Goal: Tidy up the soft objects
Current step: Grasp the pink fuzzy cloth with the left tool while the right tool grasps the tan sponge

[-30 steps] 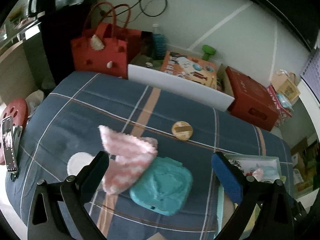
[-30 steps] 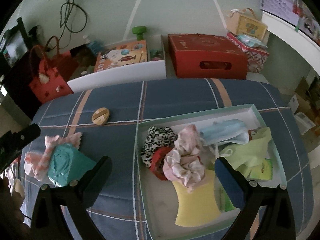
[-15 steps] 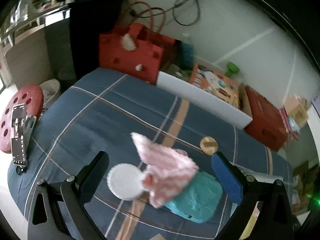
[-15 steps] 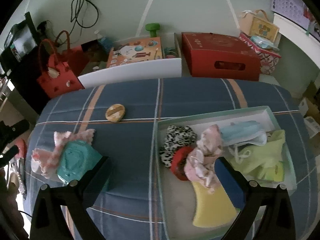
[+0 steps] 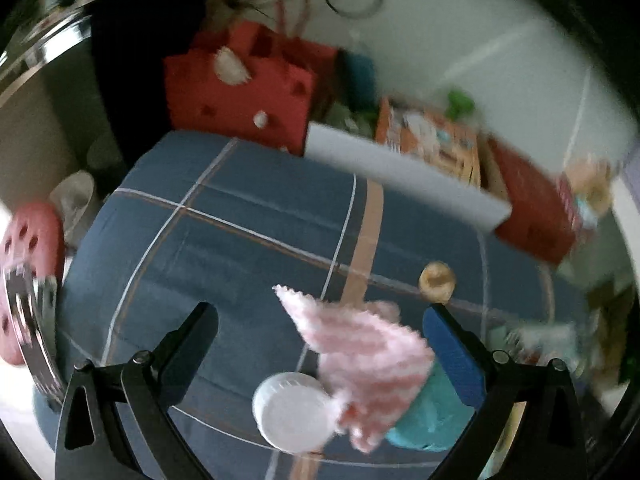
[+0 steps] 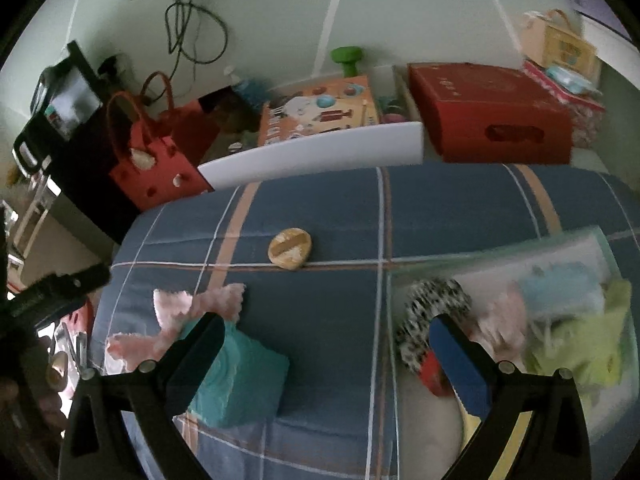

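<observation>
The left tool (image 5: 320, 344) hung wide open and empty above the pink cloth (image 5: 368, 356) draped over a teal pouch (image 5: 428, 420) on the bed (image 5: 248, 240); light and limp, it probably wanted pinching at a bunched fold.

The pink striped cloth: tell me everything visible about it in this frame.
The pink cloth is a soft, fuzzy knit with pink and white stripes and scalloped edges. It lies crumpled on the blue plaid bedspread, draped over the teal pack and touching the white lid beside it. One pointed corner stretches toward the far side of the bed. It sits between the open fingers of the left gripper, apparently ungripped; the image is blurred.
</observation>
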The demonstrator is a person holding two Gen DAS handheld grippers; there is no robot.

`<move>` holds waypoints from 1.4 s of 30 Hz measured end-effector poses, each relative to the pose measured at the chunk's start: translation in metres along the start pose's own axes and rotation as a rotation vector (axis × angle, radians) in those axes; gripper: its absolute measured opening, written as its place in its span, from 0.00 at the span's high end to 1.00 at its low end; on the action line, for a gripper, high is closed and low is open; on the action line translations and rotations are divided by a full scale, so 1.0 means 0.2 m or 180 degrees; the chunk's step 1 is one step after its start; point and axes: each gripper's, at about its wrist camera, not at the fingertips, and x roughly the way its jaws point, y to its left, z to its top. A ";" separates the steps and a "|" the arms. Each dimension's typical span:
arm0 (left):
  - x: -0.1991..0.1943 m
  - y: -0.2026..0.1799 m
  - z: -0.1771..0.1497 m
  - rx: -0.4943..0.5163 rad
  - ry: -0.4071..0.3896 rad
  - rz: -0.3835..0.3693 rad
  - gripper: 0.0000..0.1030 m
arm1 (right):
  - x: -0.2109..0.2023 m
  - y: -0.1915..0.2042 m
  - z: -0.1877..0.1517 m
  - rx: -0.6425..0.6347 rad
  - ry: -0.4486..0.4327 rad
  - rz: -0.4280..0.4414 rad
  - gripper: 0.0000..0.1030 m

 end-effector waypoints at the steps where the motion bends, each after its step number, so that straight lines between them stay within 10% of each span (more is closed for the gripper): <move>1: 0.04 0.00 0.03 0.0111 0.0088 0.0000 0.01 | 0.03 0.01 0.02 -0.0030 0.0036 0.0004 0.00; 11: 0.44 0.09 0.16 0.0309 0.1136 -0.0193 0.01 | 0.51 0.11 0.25 -0.0317 0.0788 0.0052 0.00; 21: 0.64 0.07 0.14 0.0388 0.1666 -0.0270 0.03 | 0.82 0.22 0.33 -0.0490 0.1250 -0.0031 0.12; 32: 0.76 -0.01 0.12 0.0462 0.1974 -0.0440 0.56 | 0.92 0.28 0.36 -0.0652 0.1428 -0.0164 0.36; 42: 0.77 -0.09 0.09 0.0493 0.1918 -0.0425 0.83 | 0.97 0.31 0.32 -0.0730 0.1474 -0.0207 0.48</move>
